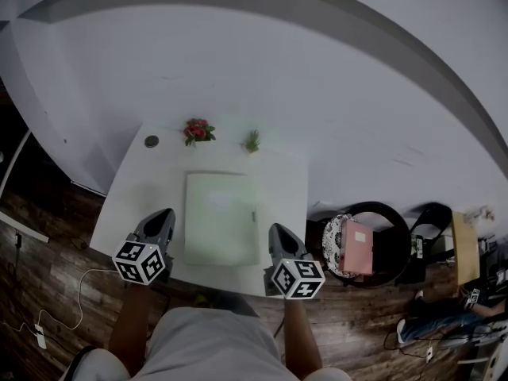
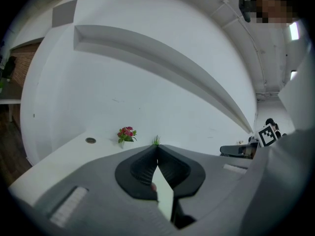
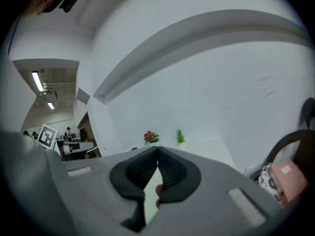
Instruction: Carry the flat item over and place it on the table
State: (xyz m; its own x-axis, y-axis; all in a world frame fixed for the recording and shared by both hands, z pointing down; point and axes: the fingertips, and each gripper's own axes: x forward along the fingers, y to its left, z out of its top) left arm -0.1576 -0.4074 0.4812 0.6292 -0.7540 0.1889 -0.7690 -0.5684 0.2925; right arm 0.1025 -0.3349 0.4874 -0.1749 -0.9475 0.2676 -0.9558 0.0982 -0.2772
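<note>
My left gripper and right gripper, fingers pressed together on nothing, hover either side of the pale flat item, which lies near the white surface's front edge, where, I judge, a careless brush could push it off.

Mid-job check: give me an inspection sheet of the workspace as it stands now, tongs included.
Surface: white table, set against the wall.
Job's things: pale green flat item, lying flat on the table between the two tongs.
Clutter: red flower pot, small green plant, dark round disc, all near the far edge.
Grippers: left tongs shut, empty; right tongs shut, empty.
Cables: white cable on the floor at left.
Surroundings: wood floor, white wall, black chair holding a pink box at right.
</note>
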